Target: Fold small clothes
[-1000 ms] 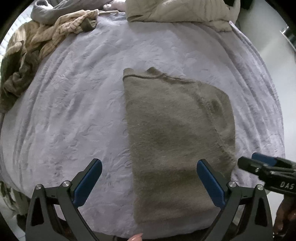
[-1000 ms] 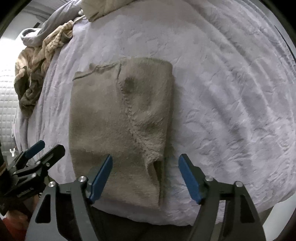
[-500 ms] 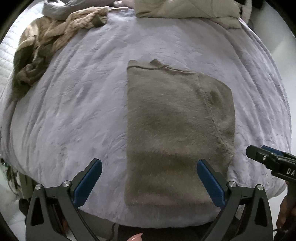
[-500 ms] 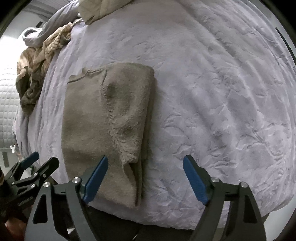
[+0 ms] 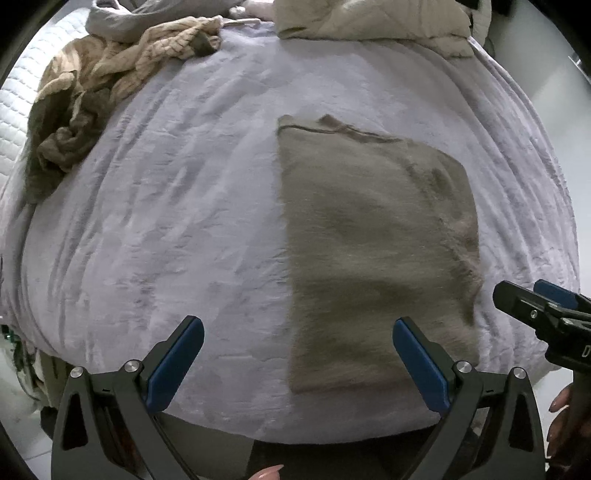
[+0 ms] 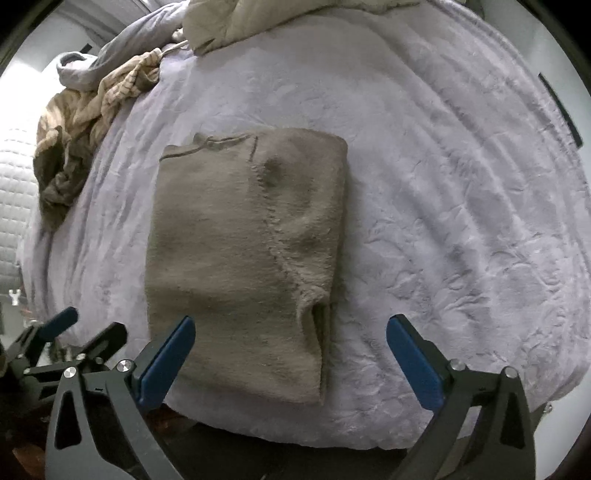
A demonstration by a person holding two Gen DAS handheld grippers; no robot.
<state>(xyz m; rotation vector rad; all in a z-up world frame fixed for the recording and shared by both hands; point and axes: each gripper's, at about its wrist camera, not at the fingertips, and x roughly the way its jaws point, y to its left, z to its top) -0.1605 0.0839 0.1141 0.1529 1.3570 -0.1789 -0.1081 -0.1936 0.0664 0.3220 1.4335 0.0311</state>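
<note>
A fuzzy grey-brown garment [image 5: 373, 240] lies folded into a long rectangle on the lavender bedspread [image 5: 177, 206], its sleeve laid over the right side [image 6: 303, 206]. My left gripper [image 5: 297, 360] hovers open above the bed's near edge, with its right finger over the garment's lower part and its left finger over bare bedspread. My right gripper [image 6: 290, 350] is open too, straddling the garment's lower right corner and holding nothing. Each gripper shows in the other's view: the right gripper [image 5: 535, 310] at the right edge, the left gripper [image 6: 66, 336] at the lower left.
A heap of tan and brown clothes [image 5: 92, 92] sits at the bed's far left, with a grey hooded top [image 6: 110, 55] behind it. A beige quilt [image 5: 369, 22] lies along the far end. The bed's near edge drops off just under the grippers.
The garment has not moved. The left gripper has shifted left, so the garment sits further right in its view. The right gripper has swung back left over the garment's lower right corner.
</note>
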